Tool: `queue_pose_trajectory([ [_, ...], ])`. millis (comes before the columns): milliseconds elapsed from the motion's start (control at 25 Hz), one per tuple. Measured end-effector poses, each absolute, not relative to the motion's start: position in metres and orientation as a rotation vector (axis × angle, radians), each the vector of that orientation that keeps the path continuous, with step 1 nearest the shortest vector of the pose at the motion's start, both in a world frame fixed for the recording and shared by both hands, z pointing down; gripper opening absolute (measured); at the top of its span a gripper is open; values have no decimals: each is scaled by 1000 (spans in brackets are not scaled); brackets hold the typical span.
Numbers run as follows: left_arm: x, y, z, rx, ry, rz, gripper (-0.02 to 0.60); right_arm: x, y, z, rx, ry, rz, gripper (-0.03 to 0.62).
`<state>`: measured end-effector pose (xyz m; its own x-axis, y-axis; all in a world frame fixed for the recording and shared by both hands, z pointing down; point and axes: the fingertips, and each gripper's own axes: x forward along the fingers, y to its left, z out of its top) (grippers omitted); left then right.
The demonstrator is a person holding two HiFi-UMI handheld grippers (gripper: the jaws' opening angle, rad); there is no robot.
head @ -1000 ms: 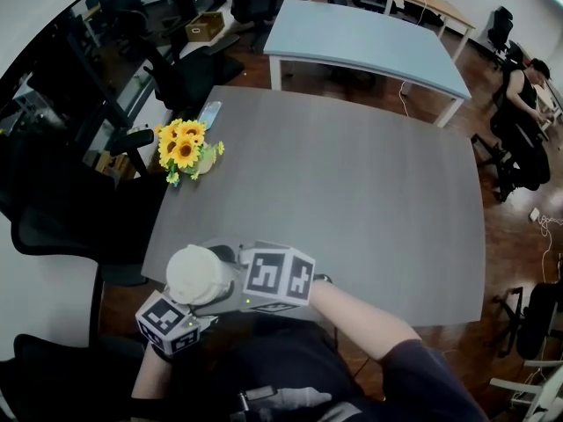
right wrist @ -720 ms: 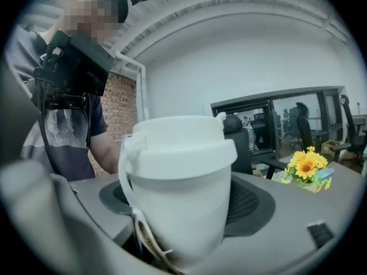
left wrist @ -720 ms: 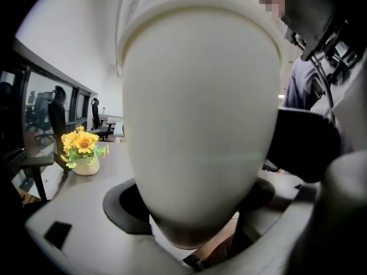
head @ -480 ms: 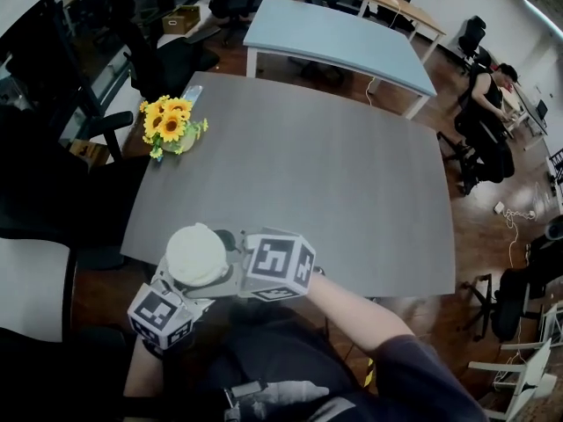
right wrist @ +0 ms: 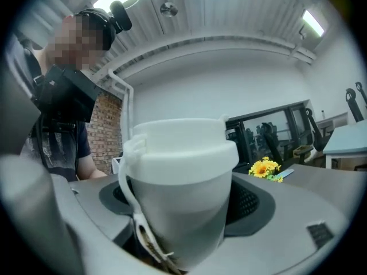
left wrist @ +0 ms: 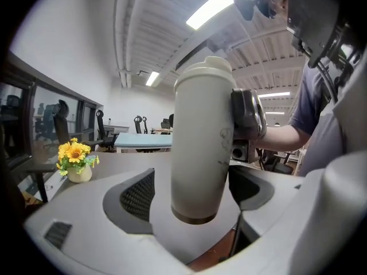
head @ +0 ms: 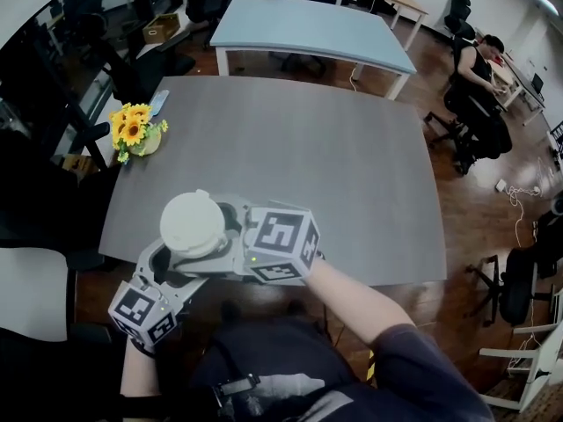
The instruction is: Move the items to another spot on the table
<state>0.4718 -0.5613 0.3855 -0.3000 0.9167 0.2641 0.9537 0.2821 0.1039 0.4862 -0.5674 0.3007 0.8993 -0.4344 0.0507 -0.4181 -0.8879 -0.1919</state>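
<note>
A tall white bottle (head: 192, 222) with a white lid hangs upright above the near left part of the grey table (head: 299, 148), held by both grippers. My left gripper (head: 180, 258) comes from below left and is shut on the lower body of the bottle (left wrist: 200, 153), whose base floats above the gripper's own jaws. My right gripper (head: 224, 236) reaches in from the right and is shut on the bottle (right wrist: 180, 182) just under its lid. A small vase of sunflowers (head: 134, 132) stands at the table's far left edge.
A flat blue item (head: 159, 102) lies beyond the sunflowers (left wrist: 74, 159). A light blue table (head: 308, 29) stands behind the grey one. Dark office chairs (head: 53, 192) line the left side. A person (head: 479, 77) sits at the far right.
Both grippers have carried the bottle forward from the table's near edge and a little upward. The head camera has swung, so the table and sunflowers sit further left in the picture.
</note>
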Motion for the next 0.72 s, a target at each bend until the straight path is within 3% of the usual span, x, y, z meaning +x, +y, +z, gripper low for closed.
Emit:
queue_pose_trajectory([
  [400,342,-514,383,-1787,-2348,-364,423,358,-518,297,-2844,648,-80,417],
  [720,319,-533,399,-1848,-2264,-446,423,336,-522,287,-2770,701,-28,414],
])
